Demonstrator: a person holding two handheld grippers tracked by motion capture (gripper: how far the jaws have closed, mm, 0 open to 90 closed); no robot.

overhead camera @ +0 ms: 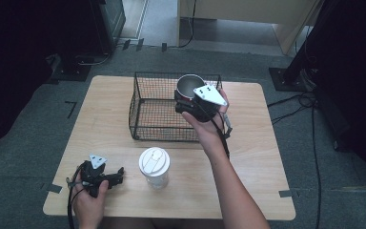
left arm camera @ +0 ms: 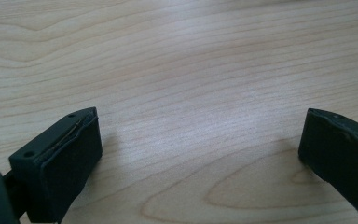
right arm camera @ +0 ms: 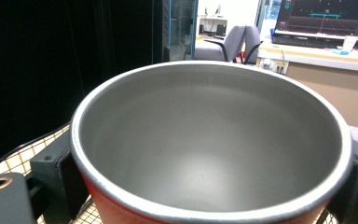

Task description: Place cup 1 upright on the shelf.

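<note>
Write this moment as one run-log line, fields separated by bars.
right gripper: shut on red metal cup with steel inside | over black wire basket | left gripper: open, on wooden table

Hidden and cut-off parts

In the right gripper view the red cup (right arm camera: 209, 154) is cut off by the bottom edge, and its wall hides the pads of the right gripper (right arm camera: 205, 182). In the high view the person's hand and the grey plate cover that gripper's jaws at the wire basket (overhead camera: 145, 112)'s far right corner.
</note>
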